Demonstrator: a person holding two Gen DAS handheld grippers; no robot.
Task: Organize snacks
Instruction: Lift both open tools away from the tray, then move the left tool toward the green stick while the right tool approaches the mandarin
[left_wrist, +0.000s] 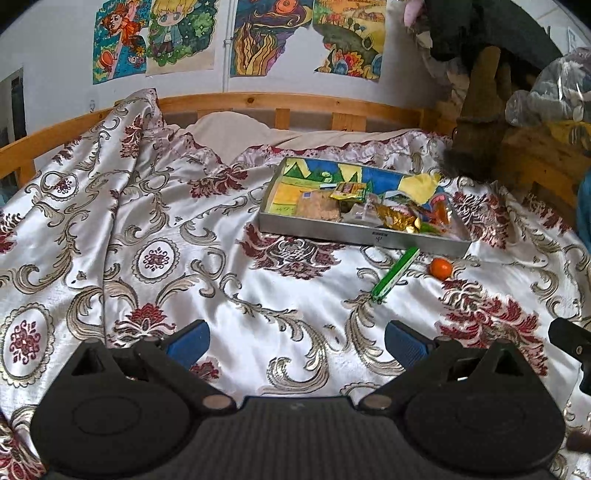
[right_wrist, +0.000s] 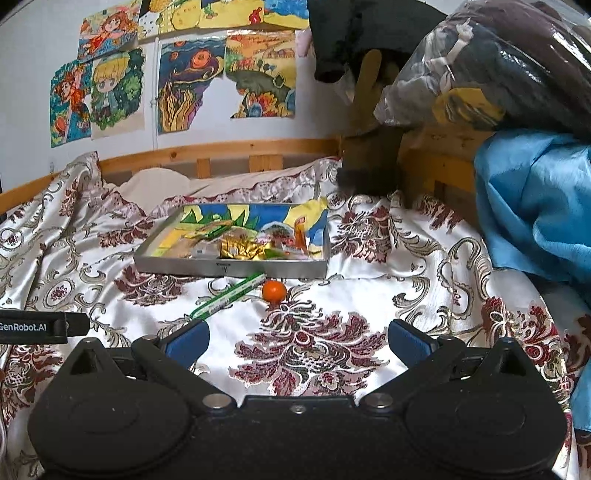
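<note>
Both the left claw (left_wrist: 295, 343) and the right claw (right_wrist: 297, 341) hang spread wide and empty over a broad bare stretch of the white, red-and-gold patterned bedspread (left_wrist: 258, 295), bounded behind by the bed's wooden rail (left_wrist: 280, 101). Just beyond it, the shallow grey metal tray (right_wrist: 229, 266) with a colourful painted floor holds a heap of wrapped snacks (right_wrist: 243, 246). Just before its near wall lie a long green-and-white snack stick (right_wrist: 229, 295), its long axis slanting from near-left to far-right with the far end almost at the wall, and beside it a small round orange fruit (right_wrist: 274, 290).
</note>
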